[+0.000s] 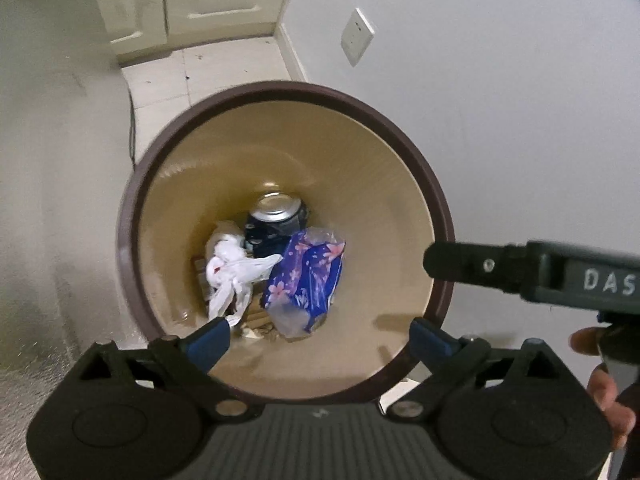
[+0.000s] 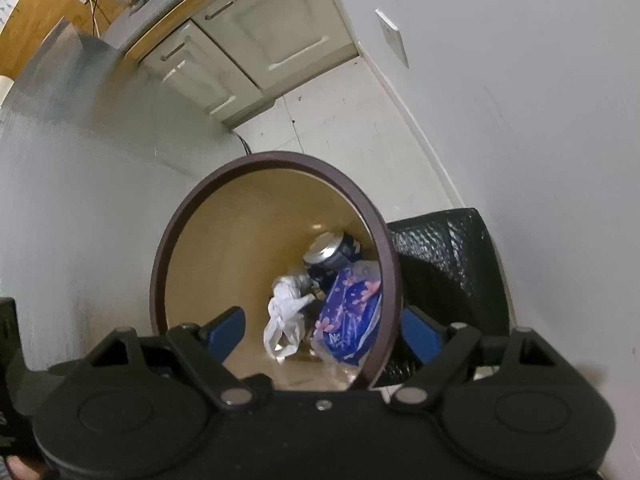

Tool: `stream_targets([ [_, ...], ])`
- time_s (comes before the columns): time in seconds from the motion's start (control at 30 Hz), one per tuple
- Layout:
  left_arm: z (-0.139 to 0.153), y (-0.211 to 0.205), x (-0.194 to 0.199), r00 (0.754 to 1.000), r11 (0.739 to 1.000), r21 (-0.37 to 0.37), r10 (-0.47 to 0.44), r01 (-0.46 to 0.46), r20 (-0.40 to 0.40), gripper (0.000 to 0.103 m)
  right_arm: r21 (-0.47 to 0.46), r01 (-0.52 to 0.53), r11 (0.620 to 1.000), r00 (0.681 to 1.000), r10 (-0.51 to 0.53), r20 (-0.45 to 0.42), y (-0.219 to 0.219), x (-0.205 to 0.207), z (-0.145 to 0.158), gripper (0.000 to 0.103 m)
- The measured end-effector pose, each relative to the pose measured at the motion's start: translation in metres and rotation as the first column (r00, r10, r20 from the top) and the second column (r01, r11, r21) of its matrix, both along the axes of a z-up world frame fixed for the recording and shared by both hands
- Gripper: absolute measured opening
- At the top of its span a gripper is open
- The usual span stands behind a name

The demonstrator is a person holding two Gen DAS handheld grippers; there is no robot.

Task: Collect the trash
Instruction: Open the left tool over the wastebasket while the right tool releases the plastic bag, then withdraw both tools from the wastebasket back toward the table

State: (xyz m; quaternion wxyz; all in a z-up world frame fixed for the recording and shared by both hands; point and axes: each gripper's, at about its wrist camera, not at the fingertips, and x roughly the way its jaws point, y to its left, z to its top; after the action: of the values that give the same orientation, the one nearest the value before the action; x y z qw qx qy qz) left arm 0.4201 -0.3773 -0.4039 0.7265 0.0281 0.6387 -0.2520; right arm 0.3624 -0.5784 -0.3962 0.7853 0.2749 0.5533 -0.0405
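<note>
A round trash bin with a dark brown rim (image 1: pixel 132 200) (image 2: pixel 164 256) and tan inner wall stands on the floor below both grippers. At its bottom lie a dark drink can (image 1: pixel 276 216) (image 2: pixel 332 252), a crumpled white plastic bag (image 1: pixel 236 272) (image 2: pixel 284 312) and a blue flowered wrapper (image 1: pixel 308 276) (image 2: pixel 352 312). My left gripper (image 1: pixel 320 338) hangs over the bin's mouth, open, nothing between its blue pads. My right gripper (image 2: pixel 322 332) is open and empty too, above the bin's near rim. The right gripper's black finger (image 1: pixel 480 266) reaches in from the right in the left wrist view.
A white wall with a switch plate (image 1: pixel 357 36) (image 2: pixel 394 38) stands to the right. Cream cabinet doors (image 2: pixel 256 48) close off the far end of the tiled floor (image 1: pixel 200 72). A black crinkled bag (image 2: pixel 448 264) sits right of the bin. A grey metallic surface (image 2: pixel 60 200) rises at left.
</note>
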Motion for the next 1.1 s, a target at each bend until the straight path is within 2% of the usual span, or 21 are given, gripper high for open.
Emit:
stream_targets([
  [0.23,0.034,0.02,-0.011,0.998,0.999,0.005,0.05,-0.05,0.036,0.099,-0.029,-0.045,0.999,0.999,0.045,0.007,0.005,-0.008,0.013,0.085],
  [0.5,0.081,0.043,-0.022,0.992,0.996,0.014,0.087,-0.089,0.09,0.103,-0.081,-0.079,0.994,0.996,0.083,0.041,0.009,-0.022,0.049,0.085],
  [0.93,0.151,0.07,-0.042,0.975,0.991,-0.004,0.134,-0.135,0.178,0.103,-0.203,-0.126,0.971,0.985,0.146,0.087,0.016,-0.053,0.12,0.102],
  [1.1,0.169,0.078,-0.055,0.97,0.99,-0.024,0.141,-0.139,0.196,0.103,-0.251,-0.12,0.961,0.982,0.152,0.109,0.018,-0.061,0.145,0.103],
])
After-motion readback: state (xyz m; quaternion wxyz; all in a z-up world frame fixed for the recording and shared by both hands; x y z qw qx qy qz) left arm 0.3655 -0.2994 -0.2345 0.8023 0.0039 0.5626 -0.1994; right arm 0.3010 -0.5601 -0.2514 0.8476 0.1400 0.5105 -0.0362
